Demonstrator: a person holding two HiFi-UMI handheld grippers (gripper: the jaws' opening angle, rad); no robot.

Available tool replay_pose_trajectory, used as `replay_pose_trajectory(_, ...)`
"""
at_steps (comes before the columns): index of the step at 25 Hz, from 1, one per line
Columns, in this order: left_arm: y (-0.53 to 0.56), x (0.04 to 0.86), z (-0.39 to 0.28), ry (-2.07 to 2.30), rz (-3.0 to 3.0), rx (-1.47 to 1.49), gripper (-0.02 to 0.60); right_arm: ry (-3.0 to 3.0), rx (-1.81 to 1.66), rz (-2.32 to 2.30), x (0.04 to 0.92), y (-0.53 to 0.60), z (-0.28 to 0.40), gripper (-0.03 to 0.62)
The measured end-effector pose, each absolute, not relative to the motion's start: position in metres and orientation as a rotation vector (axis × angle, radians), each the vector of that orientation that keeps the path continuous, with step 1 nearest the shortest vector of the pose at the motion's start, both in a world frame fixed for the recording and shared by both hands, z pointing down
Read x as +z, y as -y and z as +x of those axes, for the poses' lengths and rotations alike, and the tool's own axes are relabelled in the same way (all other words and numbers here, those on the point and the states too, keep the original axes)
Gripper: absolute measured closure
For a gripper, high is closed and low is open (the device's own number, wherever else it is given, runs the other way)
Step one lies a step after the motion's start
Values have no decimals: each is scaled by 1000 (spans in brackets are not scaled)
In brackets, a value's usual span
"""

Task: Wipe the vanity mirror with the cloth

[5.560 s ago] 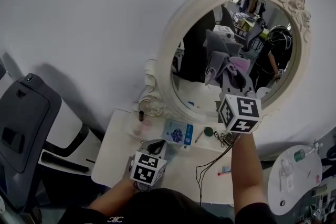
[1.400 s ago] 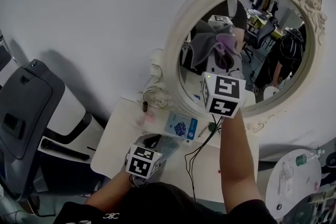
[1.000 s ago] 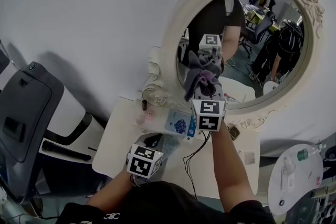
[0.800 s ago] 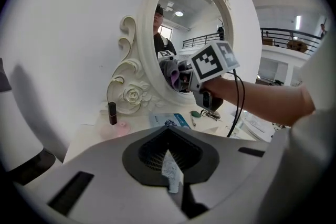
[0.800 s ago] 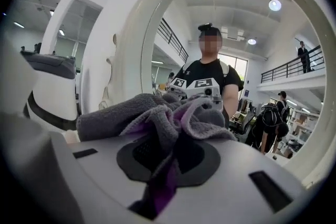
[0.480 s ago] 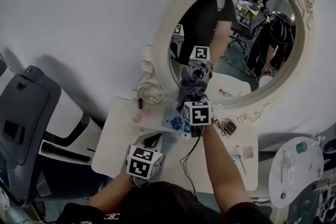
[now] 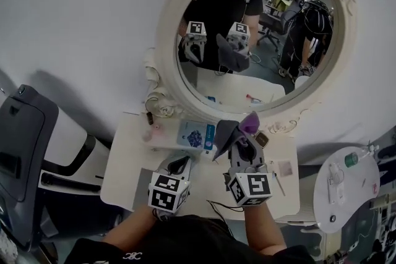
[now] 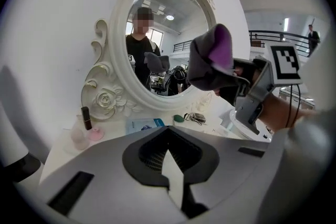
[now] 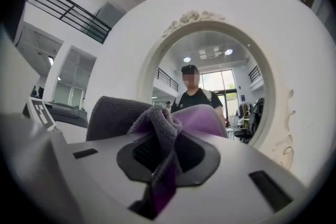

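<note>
The right hand-held gripper [image 7: 239, 144] clamps the cloth [image 7: 230, 132], clear of the vanity mirror [image 7: 162, 40], over the surface [image 7: 124, 165]; the left hand-held gripper [image 7: 180, 165] is closed and empty.

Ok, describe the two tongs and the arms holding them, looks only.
Both the left tongs and right tongs have pale grey, wedge-shaped bodies with a dark recess where the jaws meet. Each carries a white cube with black square markers. Thin dark cables run by the right one. The person wears a black short-sleeved top.
</note>
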State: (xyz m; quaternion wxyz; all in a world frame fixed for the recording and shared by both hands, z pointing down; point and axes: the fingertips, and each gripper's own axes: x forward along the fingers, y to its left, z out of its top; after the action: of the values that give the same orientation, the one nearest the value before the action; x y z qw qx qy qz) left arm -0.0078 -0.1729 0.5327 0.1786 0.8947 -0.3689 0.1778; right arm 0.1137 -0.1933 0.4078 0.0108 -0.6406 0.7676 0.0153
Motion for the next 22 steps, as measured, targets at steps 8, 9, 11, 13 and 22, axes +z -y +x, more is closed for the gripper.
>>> replay_pose_trajectory(8, 171, 509, 37, 1035, 2598, 474, 582, -2183, -54, -2212, 429, 143, 190, 545)
replay_pose_trajectory(9, 171, 508, 42, 1035, 2602, 475, 583, -2191, -68, -2210, 431, 142, 192, 545)
replay_pose_trajectory(11, 171, 505, 53, 1038, 2609, 480, 583, -2199, -75, -2185, 428, 139, 196, 545)
replay_pose_trajectory(13, 171, 502, 63, 1048, 2616, 483, 583, -2209, -65, -2155, 424, 139, 201, 545)
replay_pose_trajectory(22, 162, 499, 99, 1086, 2621, 532, 583, -2240, -121, -2099, 427, 131, 228, 544)
